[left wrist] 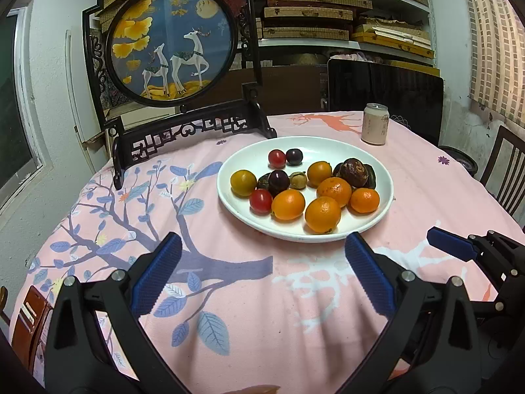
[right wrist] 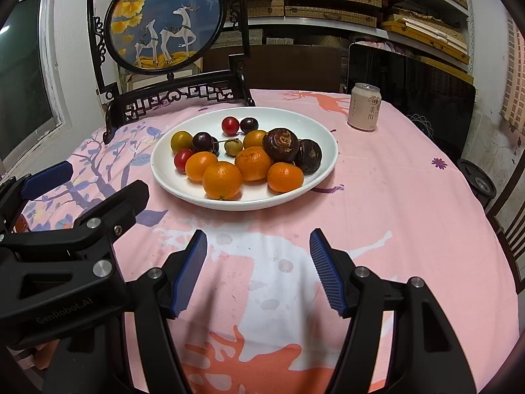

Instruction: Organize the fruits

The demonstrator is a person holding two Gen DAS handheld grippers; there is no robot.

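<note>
A white plate [left wrist: 328, 144] stands on the pink tablecloth and also shows in the right wrist view [right wrist: 308, 121]. It holds several oranges [left wrist: 322, 214] [right wrist: 222, 180], red cherry tomatoes [left wrist: 261, 200] [right wrist: 229, 125], dark plums [left wrist: 278, 182] [right wrist: 202, 142], two brown water chestnuts [left wrist: 354, 171] [right wrist: 282, 144] and a small longan [left wrist: 298, 180] [right wrist: 233, 146]. My left gripper [left wrist: 262, 249] is open and empty, just in front of the plate. My right gripper [right wrist: 259, 246] is open and empty, a little short of the plate's near rim.
A pink drink can [left wrist: 375, 124] [right wrist: 363, 106] stands behind the plate on the right. A dark wooden screen with a deer picture [left wrist: 170, 42] [right wrist: 167, 19] stands at the back left. A black monitor [left wrist: 387, 95] and chairs [left wrist: 505, 164] flank the table's right side.
</note>
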